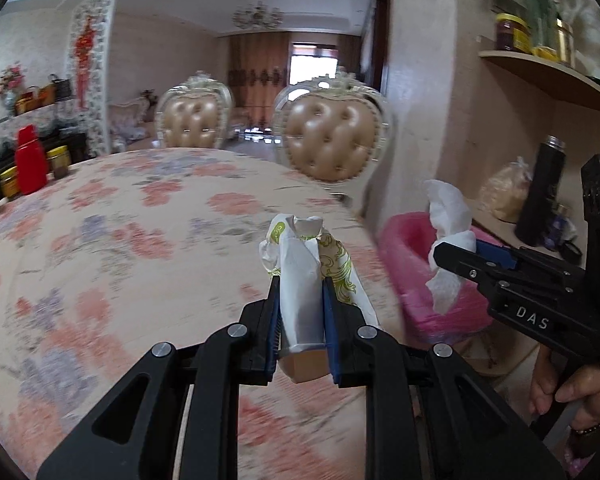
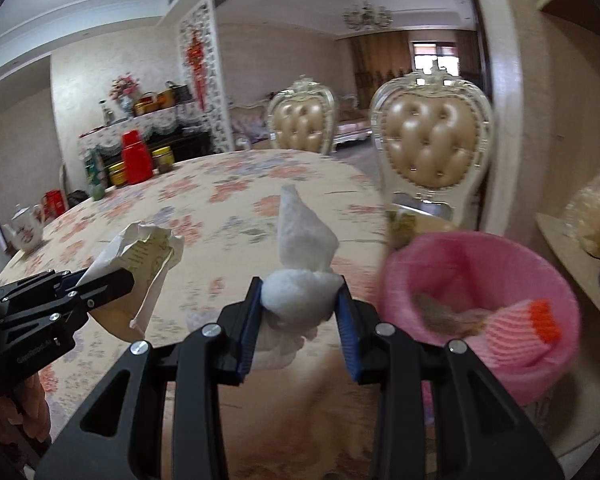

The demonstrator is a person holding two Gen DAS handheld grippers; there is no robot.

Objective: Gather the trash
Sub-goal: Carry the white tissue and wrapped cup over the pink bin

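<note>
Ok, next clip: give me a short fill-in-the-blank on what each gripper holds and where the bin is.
1. The left gripper is shut on a crumpled paper ____ printed in green.
2. The right gripper is shut on a white ____.
3. The bin liner is coloured ____.
4. The floral tablecloth covers the ____.

Missing words: wrapper; tissue; pink; table

The left black two-finger gripper with blue pads [image 1: 300,300] is pinching its jaws tight on a crumpled white paper wrapper with green print [image 1: 306,264], which is sticking up between the pads. The right black gripper [image 2: 300,304] is clamping a wadded white tissue [image 2: 300,284] between its blue pads, jaws standing a little wider. Both are angling slightly downward, side by side. A bare hand [image 1: 572,396] is gripping the right gripper's handle.
</note>
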